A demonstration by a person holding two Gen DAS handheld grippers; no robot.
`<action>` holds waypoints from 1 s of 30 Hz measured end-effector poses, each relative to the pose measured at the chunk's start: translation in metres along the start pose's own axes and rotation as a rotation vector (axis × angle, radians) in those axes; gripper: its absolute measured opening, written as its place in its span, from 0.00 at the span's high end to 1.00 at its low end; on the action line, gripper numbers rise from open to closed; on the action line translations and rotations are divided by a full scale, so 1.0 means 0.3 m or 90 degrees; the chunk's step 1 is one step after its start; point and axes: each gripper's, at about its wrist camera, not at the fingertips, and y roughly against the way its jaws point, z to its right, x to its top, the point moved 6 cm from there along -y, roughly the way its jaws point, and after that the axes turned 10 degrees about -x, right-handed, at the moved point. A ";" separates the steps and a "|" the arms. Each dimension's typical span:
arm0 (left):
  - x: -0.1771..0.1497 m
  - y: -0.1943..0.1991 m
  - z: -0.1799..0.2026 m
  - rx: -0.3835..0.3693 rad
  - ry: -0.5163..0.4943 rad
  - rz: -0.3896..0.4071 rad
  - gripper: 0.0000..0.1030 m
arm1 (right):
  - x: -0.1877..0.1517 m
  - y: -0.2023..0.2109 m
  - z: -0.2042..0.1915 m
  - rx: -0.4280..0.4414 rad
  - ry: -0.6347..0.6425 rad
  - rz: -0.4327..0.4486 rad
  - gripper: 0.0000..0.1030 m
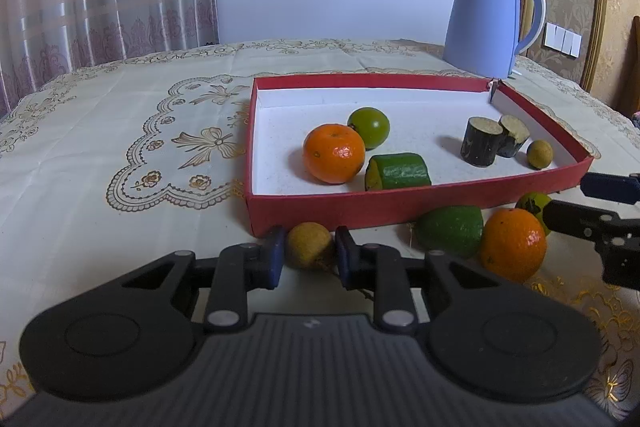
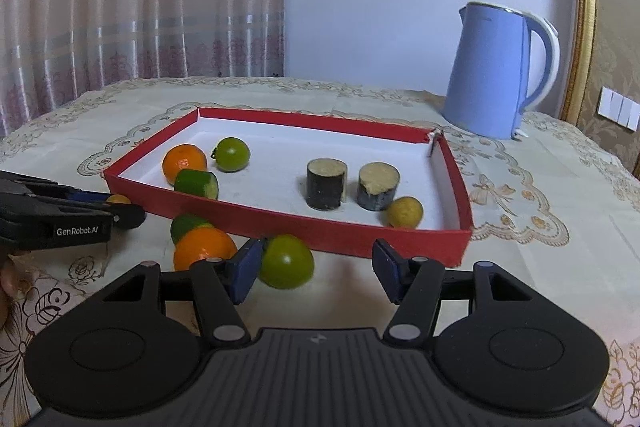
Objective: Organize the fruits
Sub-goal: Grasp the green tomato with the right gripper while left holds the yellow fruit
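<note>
Now the left gripper (image 1: pixel 308 255) has a small yellow-brown fruit (image 1: pixel 310 245) between narrow jaws, pads beside it, contact unclear, just outside the red tray (image 1: pixel 360 205). Right gripper (image 2: pixel 316 273) jaws wide; green fruit (image 2: pixel 286 261) sits by its left pad.

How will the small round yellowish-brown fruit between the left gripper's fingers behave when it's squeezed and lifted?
The small round yellowish-brown fruit is round, so it could roll or squirt out from between the left gripper's narrow blue pads. It probably weighs little. A stem trailing beneath it may drag.
</note>
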 end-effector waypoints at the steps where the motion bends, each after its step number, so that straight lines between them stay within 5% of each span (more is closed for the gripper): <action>1: 0.000 0.000 0.000 0.000 0.000 0.000 0.77 | 0.002 -0.005 -0.003 0.000 0.001 0.000 0.42; 8: 0.000 0.000 0.000 -0.001 0.001 0.000 0.76 | 0.005 -0.040 -0.022 0.008 -0.002 -0.011 0.50; 15: -0.001 0.000 -0.002 -0.003 0.004 0.001 0.76 | 0.005 -0.050 -0.063 0.025 0.013 -0.016 0.69; 30: 0.001 0.001 -0.002 -0.006 0.008 0.002 0.76 | -0.013 -0.029 -0.037 0.007 0.005 -0.008 0.70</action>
